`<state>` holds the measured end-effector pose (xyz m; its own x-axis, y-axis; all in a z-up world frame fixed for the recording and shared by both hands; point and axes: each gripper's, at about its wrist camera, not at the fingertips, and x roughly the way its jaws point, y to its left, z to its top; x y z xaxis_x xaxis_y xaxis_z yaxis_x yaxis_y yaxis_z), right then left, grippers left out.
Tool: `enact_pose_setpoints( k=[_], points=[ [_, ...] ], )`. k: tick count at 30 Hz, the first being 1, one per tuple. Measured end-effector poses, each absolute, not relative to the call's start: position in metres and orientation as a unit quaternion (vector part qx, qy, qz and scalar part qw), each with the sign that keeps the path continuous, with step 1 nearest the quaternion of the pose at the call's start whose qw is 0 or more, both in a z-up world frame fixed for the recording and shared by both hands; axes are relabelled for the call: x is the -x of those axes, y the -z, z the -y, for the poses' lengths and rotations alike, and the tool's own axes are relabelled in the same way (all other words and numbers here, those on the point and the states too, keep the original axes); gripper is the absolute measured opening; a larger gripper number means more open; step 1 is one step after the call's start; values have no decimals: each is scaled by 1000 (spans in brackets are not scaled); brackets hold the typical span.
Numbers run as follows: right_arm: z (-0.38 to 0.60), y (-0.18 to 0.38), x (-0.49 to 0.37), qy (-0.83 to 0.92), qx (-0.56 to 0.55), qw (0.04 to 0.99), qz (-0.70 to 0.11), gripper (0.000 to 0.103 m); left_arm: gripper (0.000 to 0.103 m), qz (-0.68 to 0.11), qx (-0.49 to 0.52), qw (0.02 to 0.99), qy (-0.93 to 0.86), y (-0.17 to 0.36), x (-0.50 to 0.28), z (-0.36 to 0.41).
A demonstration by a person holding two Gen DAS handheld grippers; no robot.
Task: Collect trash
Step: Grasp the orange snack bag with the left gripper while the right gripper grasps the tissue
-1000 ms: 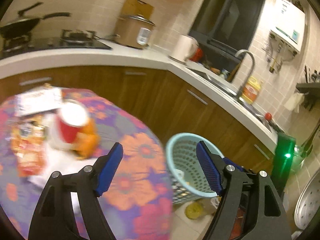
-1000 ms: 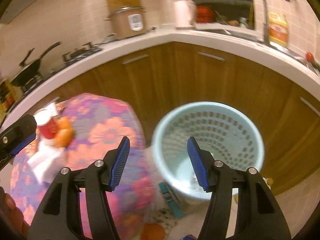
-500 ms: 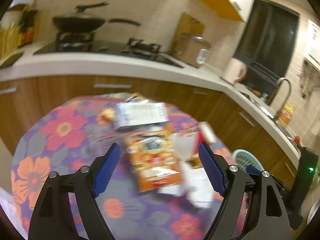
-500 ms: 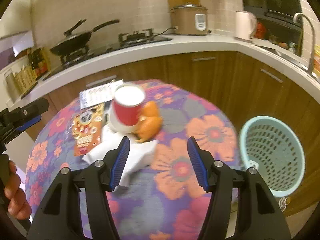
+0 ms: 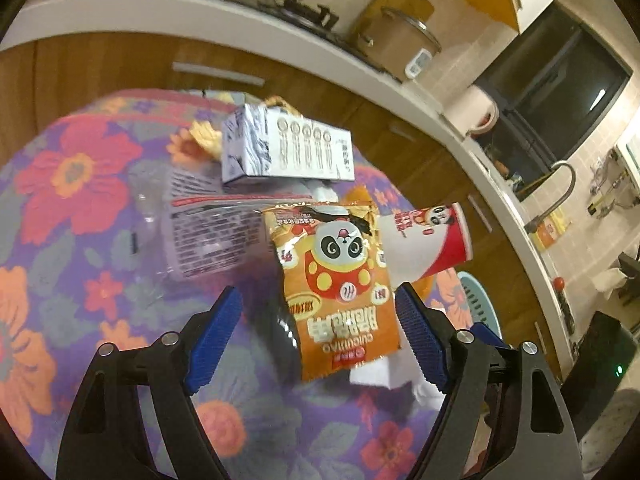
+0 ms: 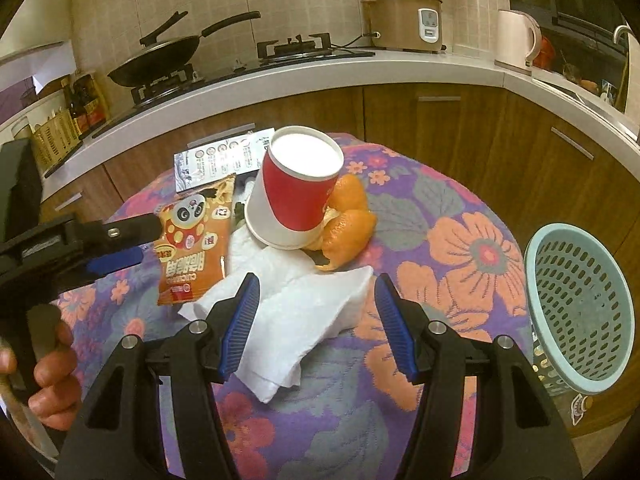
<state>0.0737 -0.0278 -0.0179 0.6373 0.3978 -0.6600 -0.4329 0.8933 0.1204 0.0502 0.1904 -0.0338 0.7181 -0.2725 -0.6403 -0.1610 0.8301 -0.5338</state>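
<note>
Left gripper (image 5: 318,336) jaws were closing, empty, around orange panda snack packet (image 5: 340,292); pinch its edge low. Right gripper (image 6: 316,324) gaped empty over white crumpled tissue (image 6: 296,312).

Orange snack wrapper (image 5: 340,292) flat; red paper cup (image 6: 298,188) upturned; tissue (image 6: 304,316) crumpled; peel (image 6: 346,226) beside cup.

Cup (image 6: 298,188) on table (image 6: 460,216), basket (image 6: 580,308) right.

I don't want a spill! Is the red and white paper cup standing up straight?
No, the red and white paper cup is upside down and tilted. Its wide rim sits low on the white napkin, leaning against the orange peel.
</note>
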Motion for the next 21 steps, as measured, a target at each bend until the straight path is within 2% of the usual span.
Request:
enact_pose_setpoints(
  k=[5,7,12,16,21],
  points=[
    [28,21,-77,-232,28,903,-361,56,56,-383,290,876,40,41,-67,-185],
    [29,22,-78,-233,28,902,-362,56,36,-388,287,875,47,44,-72,-181],
    [31,25,-80,-234,24,900,-366,56,7,-387,276,878,44,45,-73,-179],
    [34,29,-81,-241,11,895,-377,56,1,-375,278,883,44,43,-67,-183],
    [29,32,-82,-242,15,889,-388,56,0,-360,284,887,47,36,-54,-192]
  ],
)
